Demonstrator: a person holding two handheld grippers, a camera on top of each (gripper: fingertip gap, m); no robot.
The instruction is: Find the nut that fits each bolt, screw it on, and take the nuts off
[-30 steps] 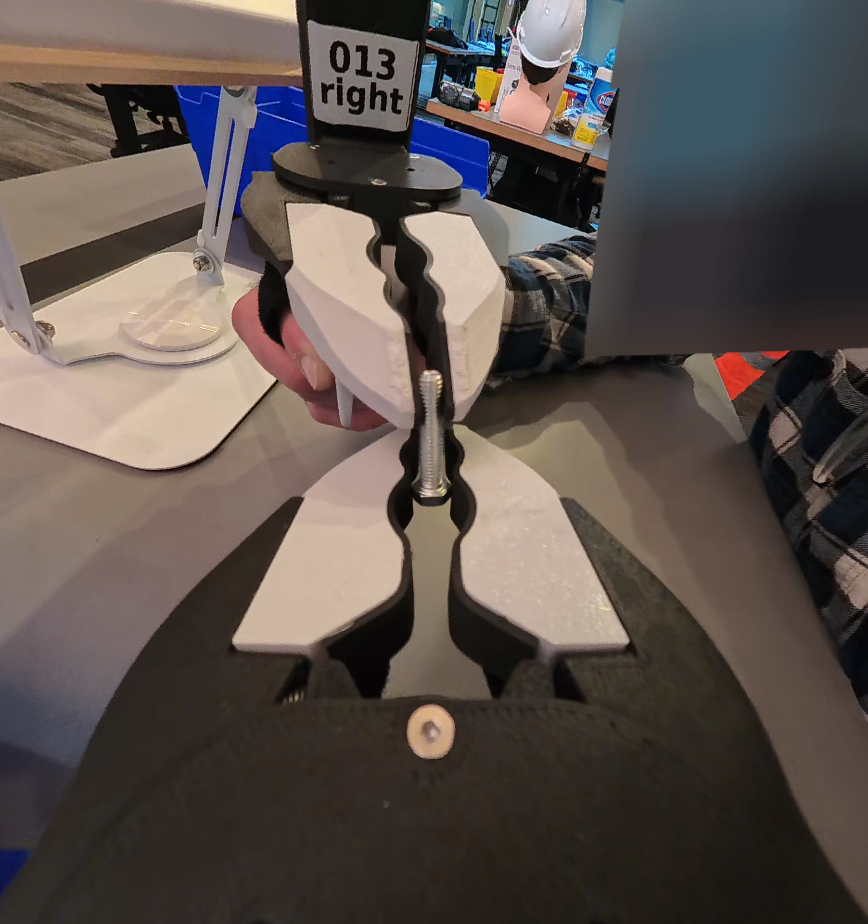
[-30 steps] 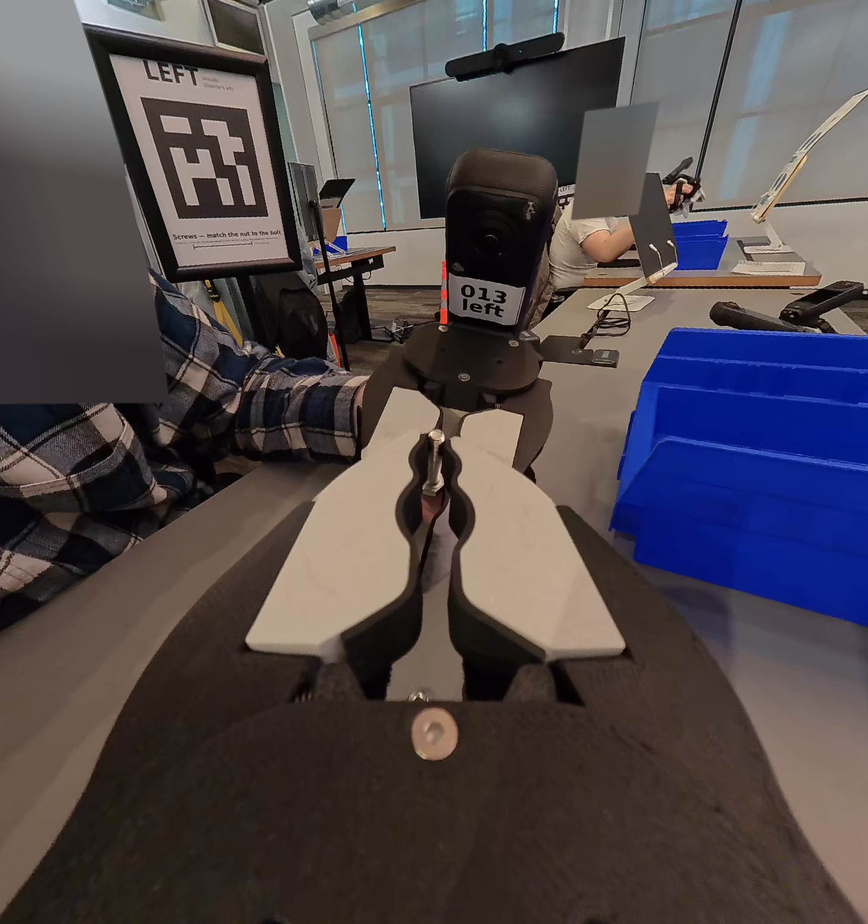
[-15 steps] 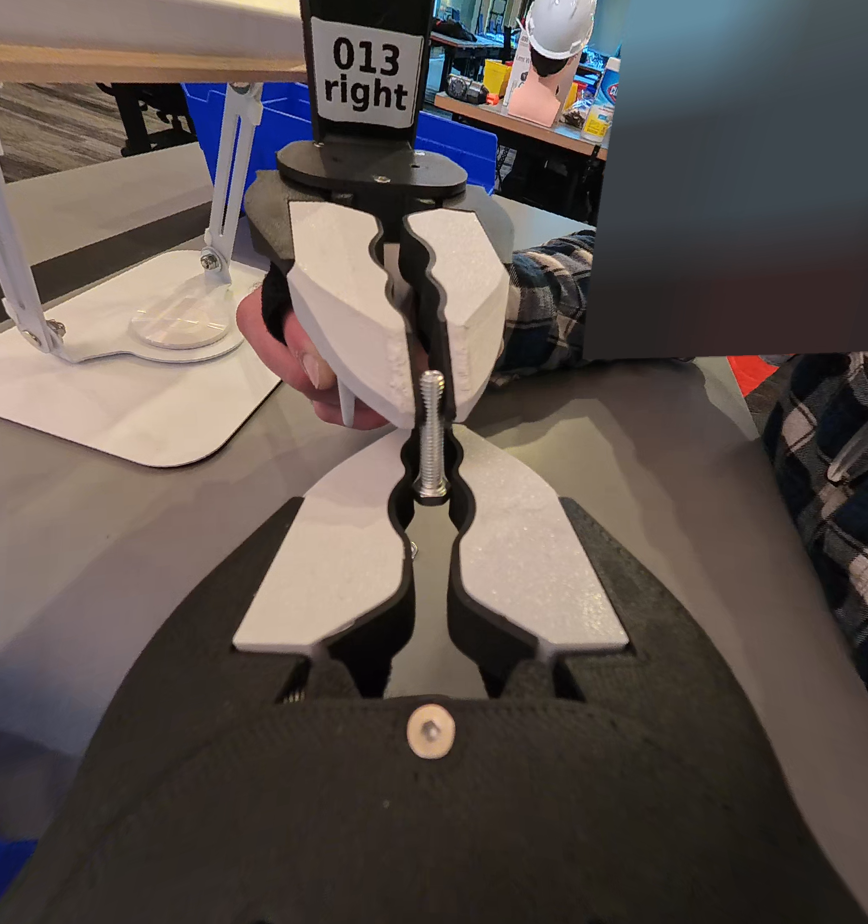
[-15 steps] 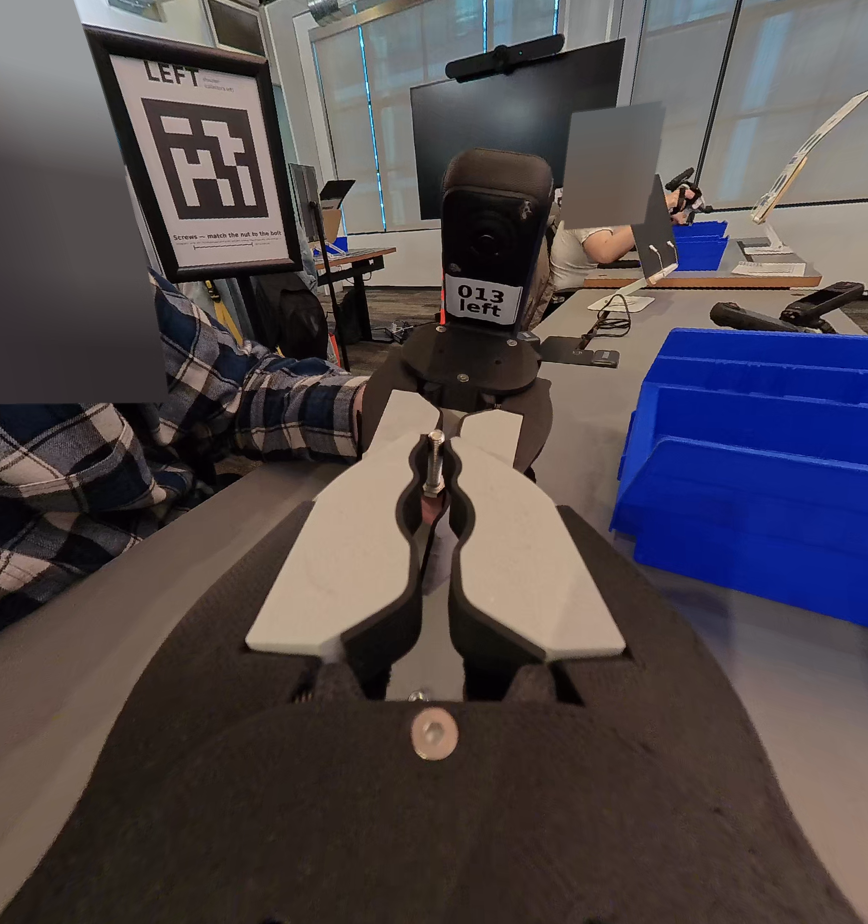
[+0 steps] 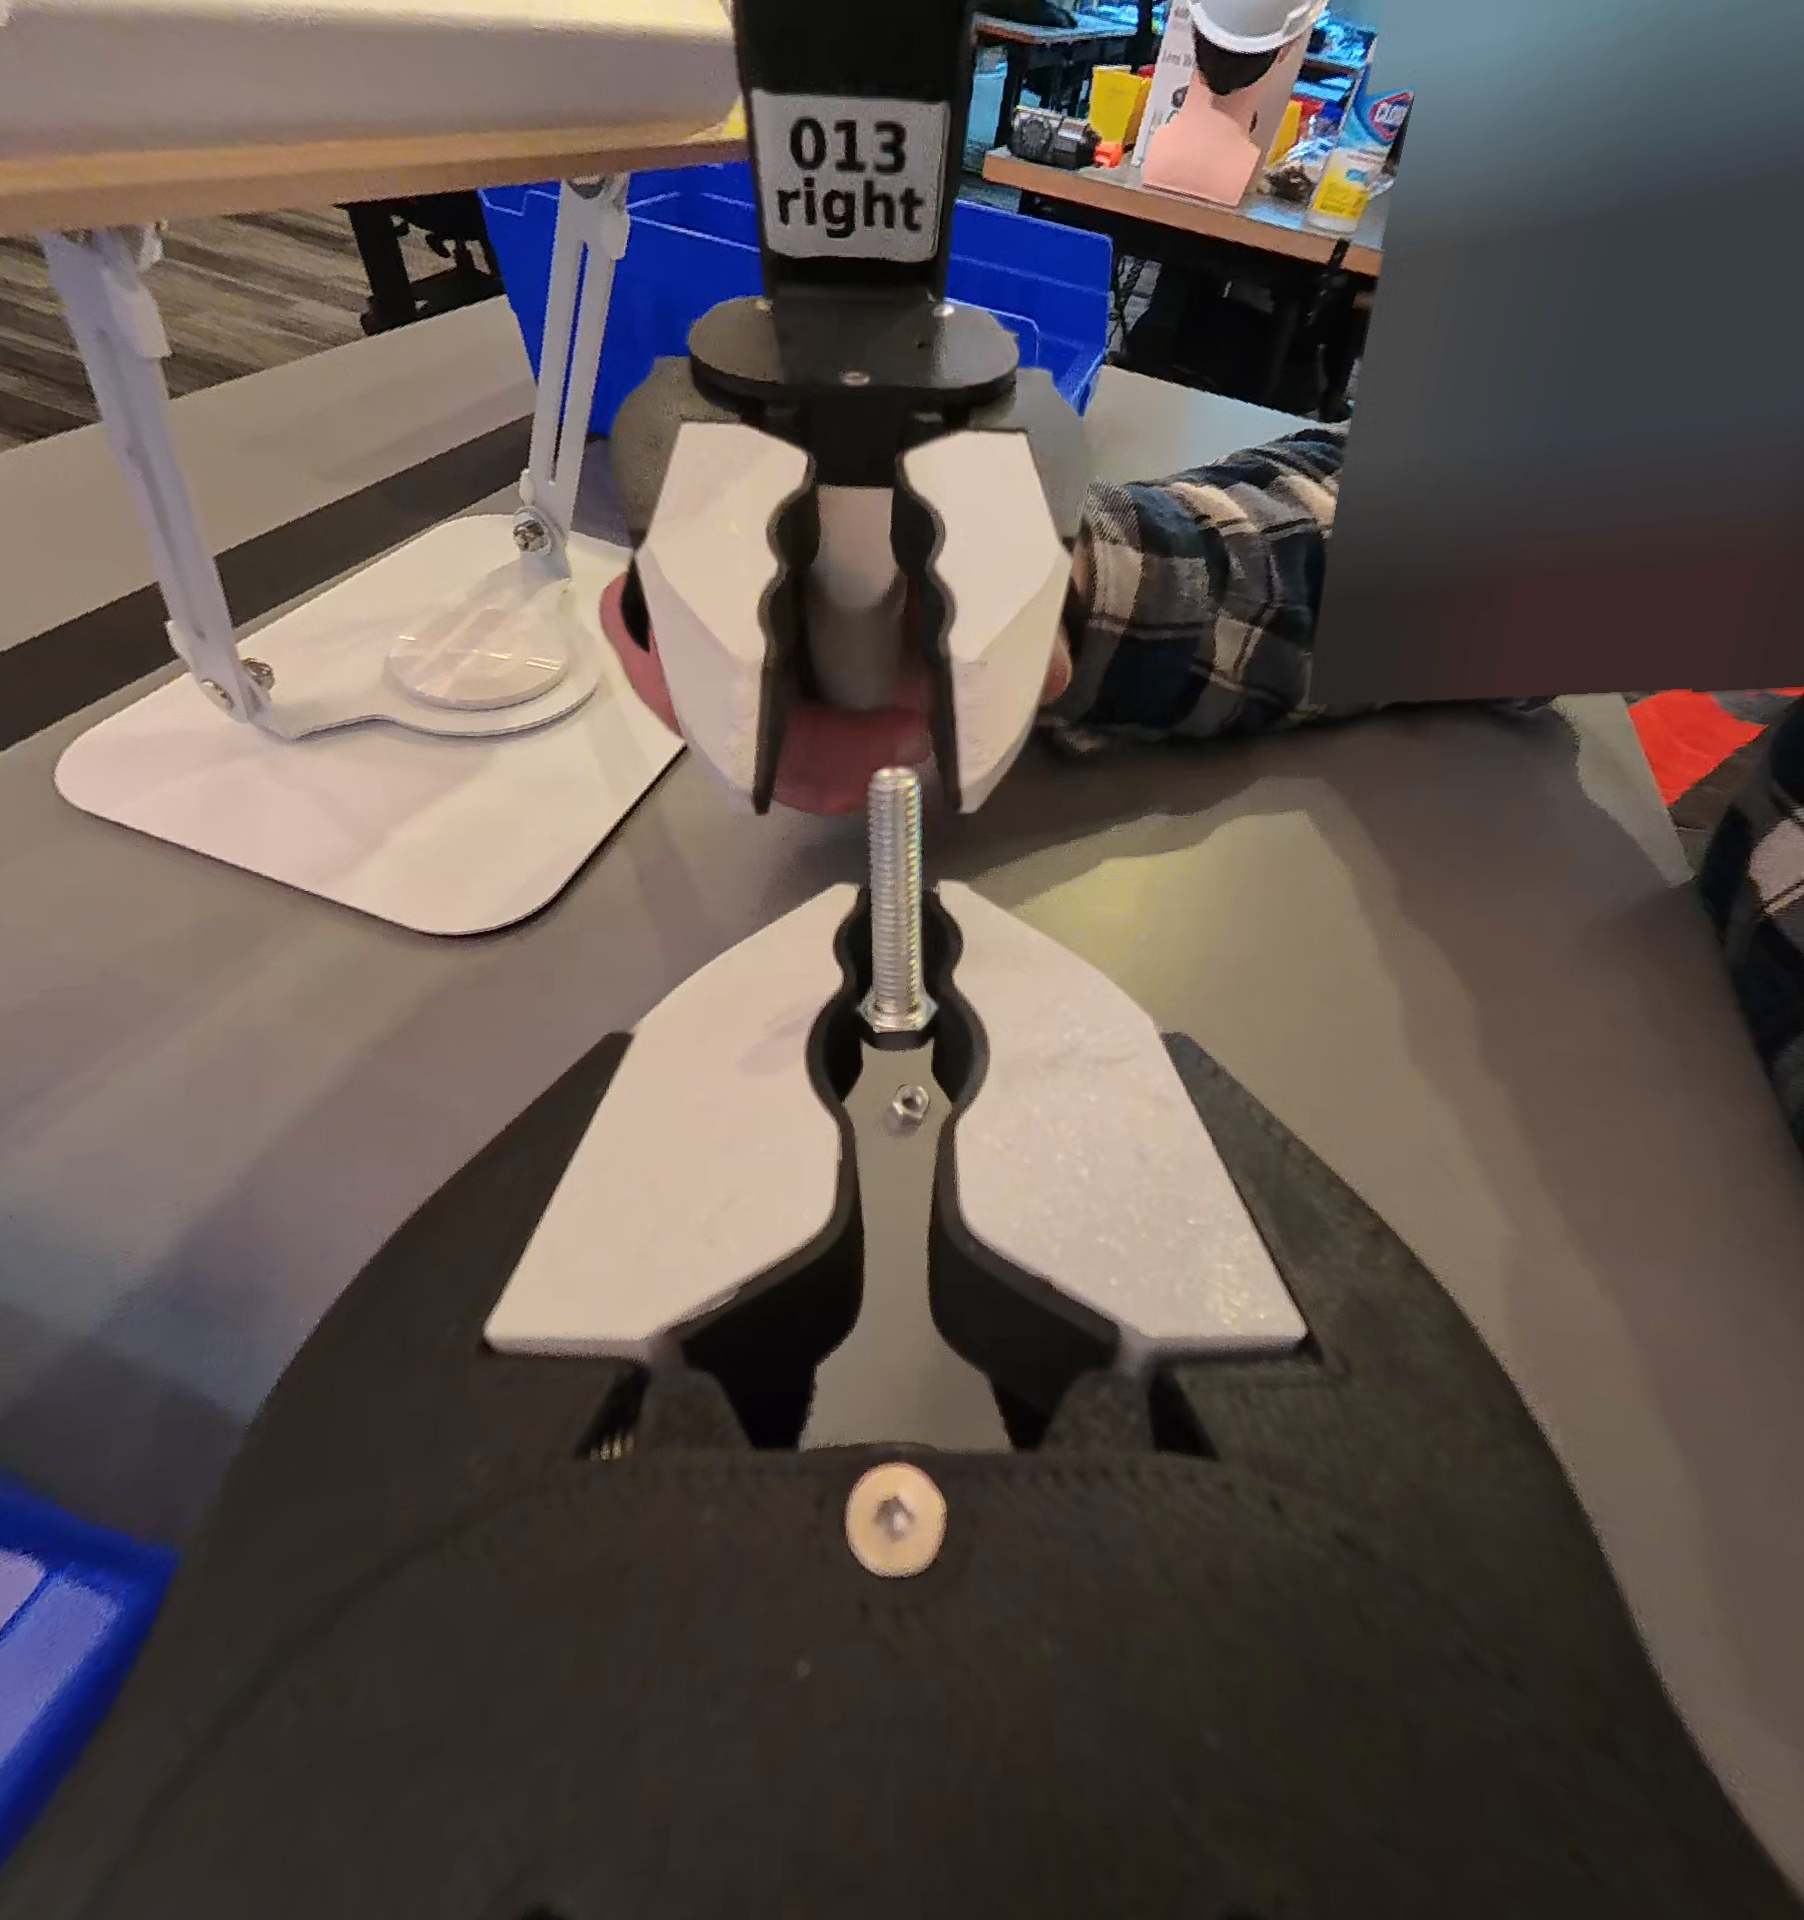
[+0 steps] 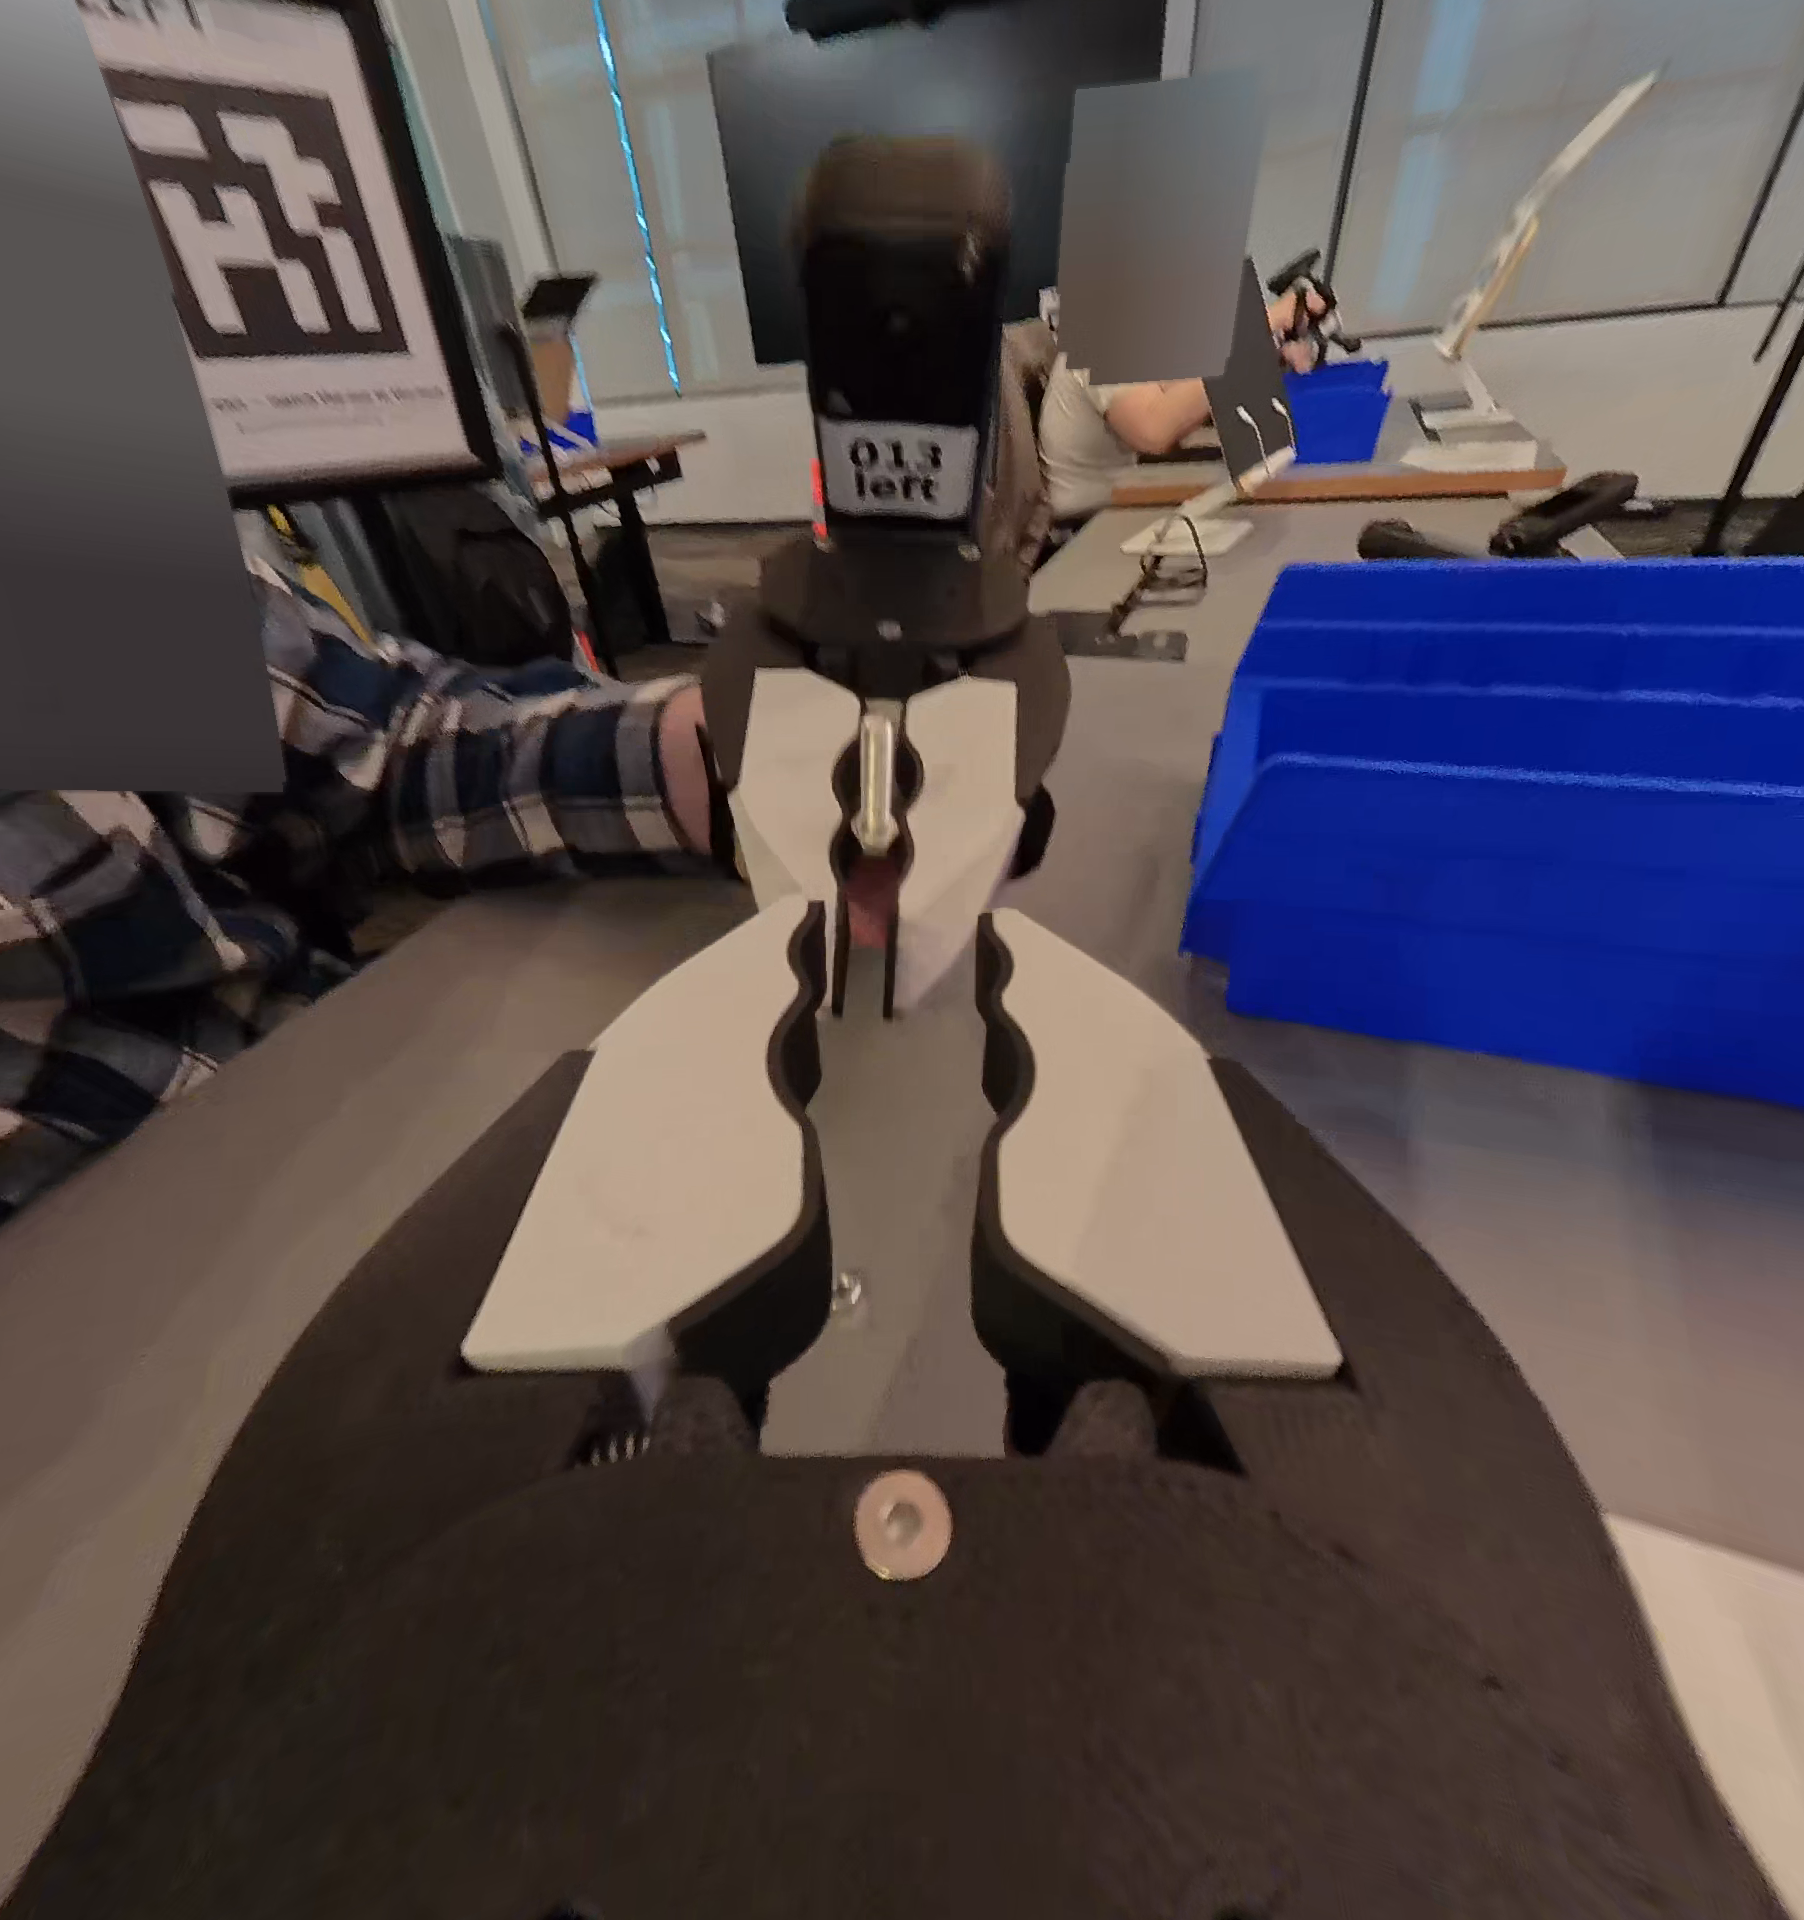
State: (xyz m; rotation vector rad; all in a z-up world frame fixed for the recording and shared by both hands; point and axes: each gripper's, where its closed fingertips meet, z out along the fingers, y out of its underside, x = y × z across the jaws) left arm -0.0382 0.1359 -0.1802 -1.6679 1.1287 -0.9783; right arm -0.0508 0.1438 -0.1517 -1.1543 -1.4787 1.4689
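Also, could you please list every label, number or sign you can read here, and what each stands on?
I won't copy out writing; these bear it:
White label on right gripper.
Similar label on left gripper, blurred.
Framed sign with black-and-white marker, caption blurred.
Bottle on far desk, too small.

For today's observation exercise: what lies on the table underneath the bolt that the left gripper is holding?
Under the bolt, between the left gripper's fingers, a small silver nut lies on the grey table. The fingers cover the table on either side, so anything there is hidden.
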